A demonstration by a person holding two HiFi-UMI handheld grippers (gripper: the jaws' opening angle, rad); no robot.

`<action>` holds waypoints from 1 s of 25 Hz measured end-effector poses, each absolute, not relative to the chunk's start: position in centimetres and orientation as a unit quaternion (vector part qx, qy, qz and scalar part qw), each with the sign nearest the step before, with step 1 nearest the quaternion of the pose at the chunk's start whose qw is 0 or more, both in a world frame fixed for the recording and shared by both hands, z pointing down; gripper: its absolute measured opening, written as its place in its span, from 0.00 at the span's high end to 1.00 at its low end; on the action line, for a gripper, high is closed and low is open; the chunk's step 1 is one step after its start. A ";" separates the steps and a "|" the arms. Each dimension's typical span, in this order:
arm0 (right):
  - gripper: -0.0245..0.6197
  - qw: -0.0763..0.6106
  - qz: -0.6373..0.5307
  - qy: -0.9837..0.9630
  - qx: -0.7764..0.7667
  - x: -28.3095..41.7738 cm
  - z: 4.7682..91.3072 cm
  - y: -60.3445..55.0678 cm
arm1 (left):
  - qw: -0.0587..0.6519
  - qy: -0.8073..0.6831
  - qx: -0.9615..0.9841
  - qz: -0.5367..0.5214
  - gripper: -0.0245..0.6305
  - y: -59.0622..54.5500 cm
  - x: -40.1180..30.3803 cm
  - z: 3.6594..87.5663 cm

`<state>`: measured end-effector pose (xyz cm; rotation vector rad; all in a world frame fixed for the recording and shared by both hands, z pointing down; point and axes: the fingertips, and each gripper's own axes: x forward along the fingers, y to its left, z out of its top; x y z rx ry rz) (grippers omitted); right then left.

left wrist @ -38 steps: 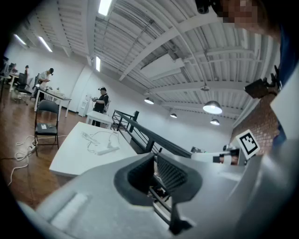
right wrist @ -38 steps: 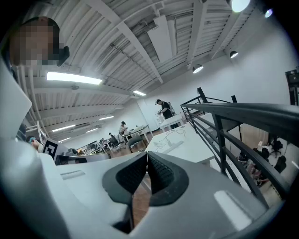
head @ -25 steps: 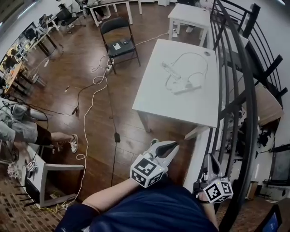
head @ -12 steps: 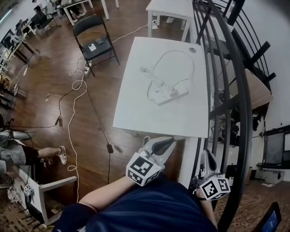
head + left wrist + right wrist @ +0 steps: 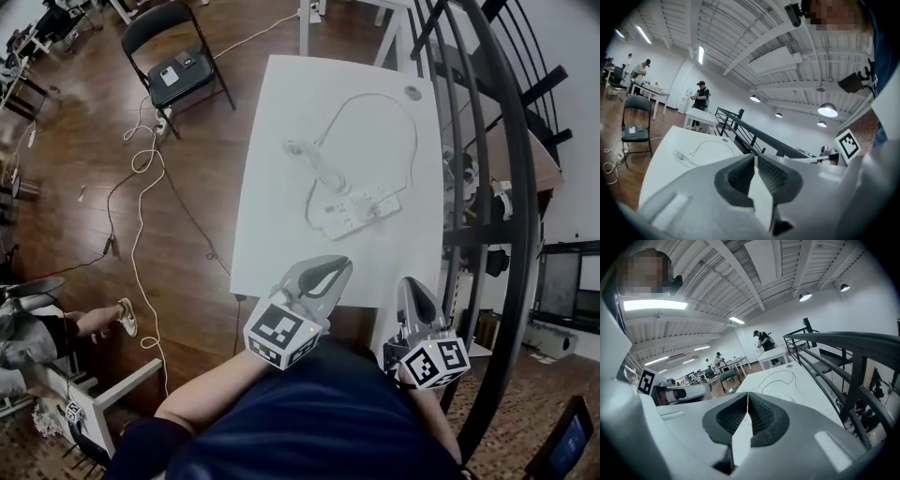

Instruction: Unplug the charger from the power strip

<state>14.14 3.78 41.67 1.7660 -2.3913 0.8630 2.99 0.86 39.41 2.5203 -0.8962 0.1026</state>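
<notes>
A white power strip (image 5: pixel 363 206) lies on the white table (image 5: pixel 277 234), ahead of both grippers. White cable (image 5: pixel 375 103) loops from it toward the far edge, and another length leads to an oblong white piece (image 5: pixel 305 157). The plug in the strip is too small to make out. My left gripper (image 5: pixel 339 266) hovers at the table's near edge, shut and empty. My right gripper (image 5: pixel 409 284) is beside it, also shut with nothing held. In the left gripper view the left gripper (image 5: pixel 755 160) has its jaws together; in the right gripper view the right gripper (image 5: pixel 747 395) does too.
A black railing (image 5: pixel 502 187) runs along the table's right side. A black folding chair (image 5: pixel 178 66) and loose cords (image 5: pixel 141 187) are on the wooden floor to the left. A seated person's legs (image 5: pixel 56 328) show at far left. People stand at distant tables.
The table and power strip have come much closer in the head view. Both grippers have moved forward to the table's near edge. Their jaws stay shut.
</notes>
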 end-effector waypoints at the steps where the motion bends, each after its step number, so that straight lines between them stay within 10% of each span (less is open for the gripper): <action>1: 0.94 0.031 0.274 -0.777 0.565 13.5 41.7 2.7 | 0.230 -0.329 0.915 0.036 0.92 0.0 2.7 39.5; 25: 0.63 0.226 0.262 -0.824 0.449 10.7 53.1 -6.1 | 0.209 -0.397 0.869 0.211 0.72 -5.8 3.2 54.0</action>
